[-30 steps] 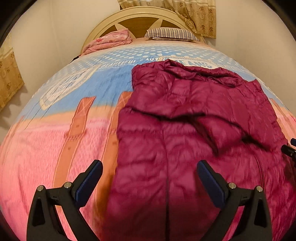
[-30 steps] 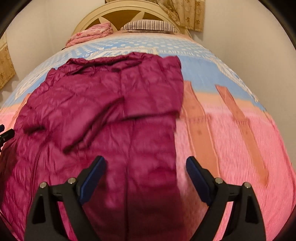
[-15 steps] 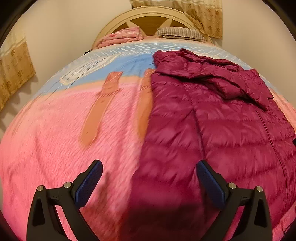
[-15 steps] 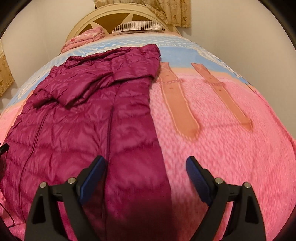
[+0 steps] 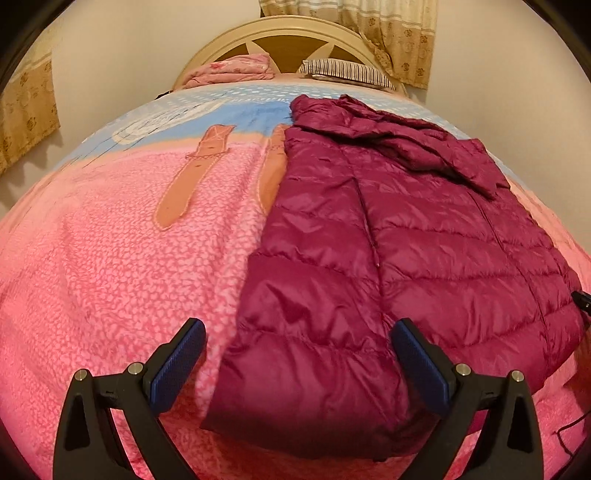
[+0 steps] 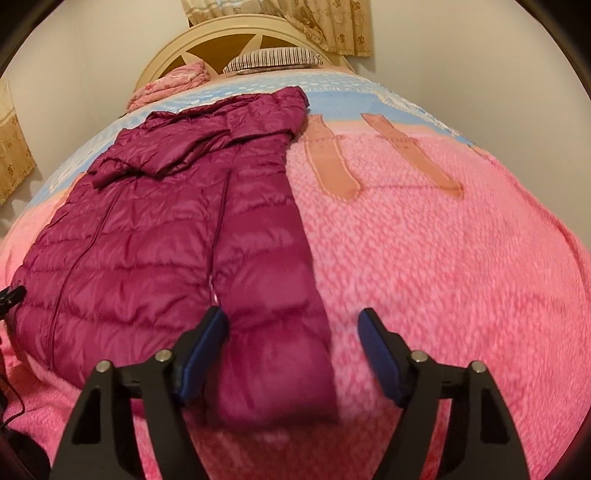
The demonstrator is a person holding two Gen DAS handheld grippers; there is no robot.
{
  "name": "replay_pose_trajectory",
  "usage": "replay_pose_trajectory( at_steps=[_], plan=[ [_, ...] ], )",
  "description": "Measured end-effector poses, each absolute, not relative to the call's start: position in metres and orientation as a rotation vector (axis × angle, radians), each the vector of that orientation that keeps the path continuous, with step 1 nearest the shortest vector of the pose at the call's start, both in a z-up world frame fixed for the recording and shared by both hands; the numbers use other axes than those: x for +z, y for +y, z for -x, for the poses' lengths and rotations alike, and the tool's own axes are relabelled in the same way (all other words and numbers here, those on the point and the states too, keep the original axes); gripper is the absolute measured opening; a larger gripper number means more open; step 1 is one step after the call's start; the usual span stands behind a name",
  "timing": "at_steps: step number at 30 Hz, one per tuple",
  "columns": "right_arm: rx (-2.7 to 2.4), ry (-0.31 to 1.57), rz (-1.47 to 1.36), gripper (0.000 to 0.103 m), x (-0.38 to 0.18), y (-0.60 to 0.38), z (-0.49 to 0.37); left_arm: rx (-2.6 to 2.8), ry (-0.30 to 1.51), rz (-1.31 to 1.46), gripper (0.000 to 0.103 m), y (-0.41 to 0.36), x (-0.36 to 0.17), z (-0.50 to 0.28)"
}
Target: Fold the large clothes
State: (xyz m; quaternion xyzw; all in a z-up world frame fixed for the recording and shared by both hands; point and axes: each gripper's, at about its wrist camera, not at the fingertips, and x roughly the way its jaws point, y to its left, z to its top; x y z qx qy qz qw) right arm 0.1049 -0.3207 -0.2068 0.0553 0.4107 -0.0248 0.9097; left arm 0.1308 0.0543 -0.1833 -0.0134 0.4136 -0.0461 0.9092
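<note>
A maroon quilted puffer jacket (image 5: 399, 251) lies flat on a pink bedspread (image 5: 122, 266), its sleeves folded across the chest at the far end. My left gripper (image 5: 295, 363) stands open over the jacket's near left hem corner, its pads not touching the cloth. In the right wrist view the same jacket (image 6: 155, 240) fills the left half. My right gripper (image 6: 293, 350) hangs over the near right hem corner; its jaws are closing, the hem corner lies between them, and the pads do not press on it.
A pink folded blanket (image 5: 232, 70) and a striped pillow (image 5: 343, 70) lie at the headboard (image 5: 288, 37). Walls close both sides of the bed. Curtains (image 5: 391, 33) hang behind. The other gripper's tip (image 5: 583, 299) shows at the jacket's right edge.
Both grippers have drawn back from the jacket's middle toward its near hem, which now shows. The right gripper's jaws have narrowed.
</note>
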Motion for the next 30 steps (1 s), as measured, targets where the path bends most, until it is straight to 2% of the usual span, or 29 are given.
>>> replay_pose_trajectory(
  at_steps=[1, 3, 4, 6, 7, 8, 9, 11, 13, 19, 30],
  plan=[
    [-0.052, 0.846, -0.115, 0.071, -0.207, -0.321, -0.103, -0.107, 0.859, 0.033, 0.093, 0.054, -0.185, -0.130],
    [-0.042, 0.846, -0.118, 0.062, -0.207, -0.321, -0.098, -0.110, 0.859, 0.037, 0.089, 0.054, -0.185, -0.128],
    [-0.034, 0.844, -0.119, 0.059, -0.208, -0.320, -0.097, -0.112, 0.856, 0.035, 0.082, 0.054, -0.184, -0.127],
    [-0.009, 0.839, -0.124, 0.044, -0.208, -0.317, -0.094, -0.106, 0.851, 0.025, 0.073, 0.054, -0.182, -0.125],
    [0.009, 0.837, -0.130, 0.038, -0.208, -0.316, -0.094, -0.095, 0.846, 0.016, 0.060, 0.054, -0.181, -0.125],
    [0.022, 0.836, -0.133, 0.027, -0.209, -0.314, -0.093, -0.088, 0.840, 0.006, 0.043, 0.055, -0.179, -0.123],
    [0.041, 0.833, -0.138, 0.018, -0.208, -0.312, -0.094, -0.079, 0.836, -0.010, 0.037, 0.056, -0.177, -0.122],
    [0.061, 0.827, -0.141, 0.012, -0.207, -0.308, -0.092, -0.070, 0.831, -0.013, 0.018, 0.060, -0.173, -0.120],
    [0.066, 0.811, -0.126, 0.010, -0.203, -0.304, -0.088, -0.058, 0.820, -0.008, 0.010, 0.065, -0.168, -0.115],
    [0.089, 0.752, -0.134, 0.008, -0.185, -0.303, -0.072, -0.088, 0.772, -0.007, 0.003, 0.070, -0.146, -0.096],
    [0.131, 0.605, -0.170, 0.007, -0.113, -0.309, -0.026, -0.232, 0.628, 0.098, 0.002, 0.087, -0.063, -0.056]
  ],
)
